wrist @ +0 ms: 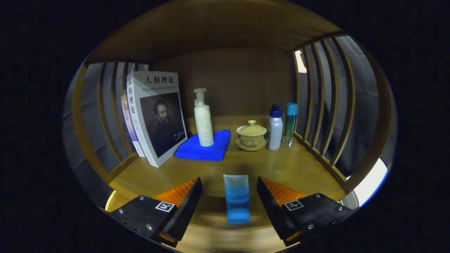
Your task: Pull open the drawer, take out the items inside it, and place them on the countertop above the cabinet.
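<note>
- Between the fingers, nearest the camera: a blue tube (237,199) lies on the wooden countertop (281,165), its length pointing away from the camera. The gripper (229,191) is spread wide, and a clear gap separates each finger from the tube, so neither finger touches it.
- Beyond the fingers, mid-shelf: a folded blue cloth (205,147) lies flat on the countertop, and a white pump bottle (203,121) stands upright on it.
- Left of the cloth: a large book with a portrait on its cover (158,116) stands on end, leaning slightly; thinner books (128,119) stand behind it against the slatted side rail (102,112).
- Right of the cloth: a lidded ceramic tea bowl (251,135) sits on its saucer, apart from the cloth.
- Just right of the tea bowl: a white bottle with a dark blue cap (275,130) stands upright, with a clear bottle with a teal cap (290,123) close beside it, near the right slatted rail (327,105).
- Farthest: a plain wooden back panel (232,80) closes off the shelf.
</note>
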`<state>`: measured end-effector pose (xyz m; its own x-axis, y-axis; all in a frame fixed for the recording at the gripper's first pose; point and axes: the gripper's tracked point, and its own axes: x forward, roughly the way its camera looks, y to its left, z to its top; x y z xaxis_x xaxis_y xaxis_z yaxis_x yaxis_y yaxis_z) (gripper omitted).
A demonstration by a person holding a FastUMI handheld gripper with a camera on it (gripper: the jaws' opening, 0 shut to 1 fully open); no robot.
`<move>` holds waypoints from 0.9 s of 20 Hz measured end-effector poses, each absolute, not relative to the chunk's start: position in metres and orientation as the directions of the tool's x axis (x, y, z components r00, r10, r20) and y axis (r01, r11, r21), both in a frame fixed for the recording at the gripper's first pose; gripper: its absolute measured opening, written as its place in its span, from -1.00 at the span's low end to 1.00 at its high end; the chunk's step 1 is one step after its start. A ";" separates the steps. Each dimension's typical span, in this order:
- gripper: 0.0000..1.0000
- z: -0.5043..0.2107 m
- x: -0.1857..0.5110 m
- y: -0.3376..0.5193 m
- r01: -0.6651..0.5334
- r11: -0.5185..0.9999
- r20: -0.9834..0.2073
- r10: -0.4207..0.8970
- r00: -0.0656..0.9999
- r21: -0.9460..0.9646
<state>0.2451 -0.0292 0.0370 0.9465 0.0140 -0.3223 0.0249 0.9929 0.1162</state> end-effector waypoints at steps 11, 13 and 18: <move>0.92 0.094 0.130 -0.041 0.081 0.995 -0.111 -0.074 0.991 0.060; 0.92 0.097 0.112 -0.037 0.082 0.995 -0.090 -0.077 0.993 0.051; 0.92 0.115 0.062 -0.019 0.051 0.990 0.044 -0.057 0.997 0.130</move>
